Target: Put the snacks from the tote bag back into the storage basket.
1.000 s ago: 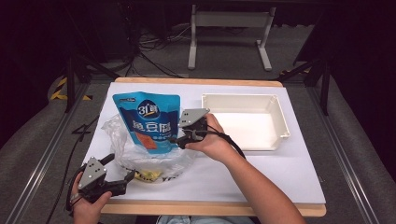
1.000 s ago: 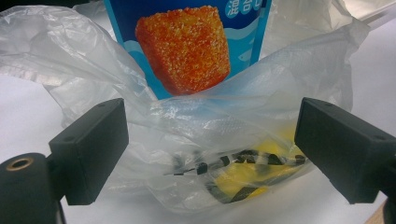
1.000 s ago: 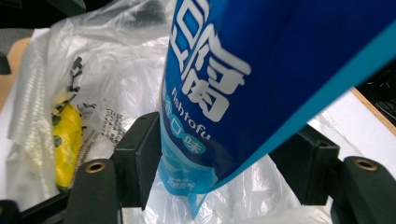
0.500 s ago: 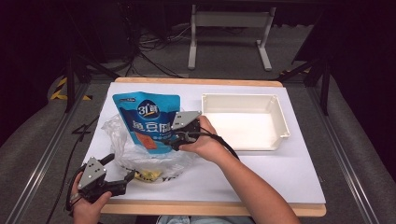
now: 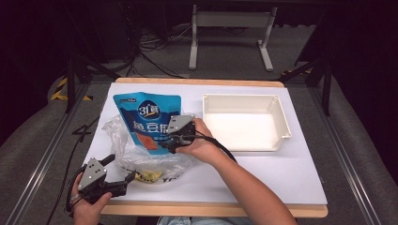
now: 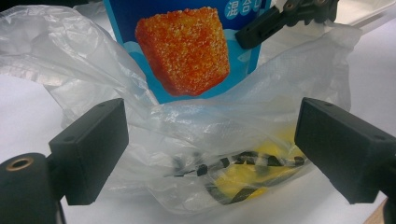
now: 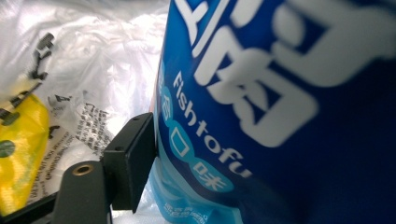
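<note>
High view: a white-topped table (image 5: 281, 178) with a pale wooden edge carries a glossy blue pouch (image 5: 146, 112), a crumpled clear plastic bag (image 5: 141, 157) and a shallow, square-cornered white plastic tray (image 5: 244, 123). The pouch lies flat at the left middle of the table, its lower end tucked into the mouth of the bag, with the tray just beside it on the right. The pouch is smooth foil-like film printed with white characters and an orange, crumb-textured cube.

The right gripper (image 5: 165, 143), matte black with a grey plate on top, sits at the pouch's right edge. Its jaws have just been opening; in the right gripper view the one jaw I can see, a blocky black pad, stands against the side of the pouch (image 7: 289, 112), which bulges between the jaws, but I cannot tell whether the pads press on it.

The left gripper (image 5: 126, 174) rests at the near left corner, held in a hand (image 5: 87, 206), its tips at the bottom of the bag. In the left gripper view its two square rubbery jaws stand spread wide, with the thin, wrinkled, milky film of the bag (image 6: 196, 140) bunched between them and touching neither pad firmly. Inside the bag lies something yellow with black markings (image 6: 243, 175), soft-edged and blurred through the plastic
</note>
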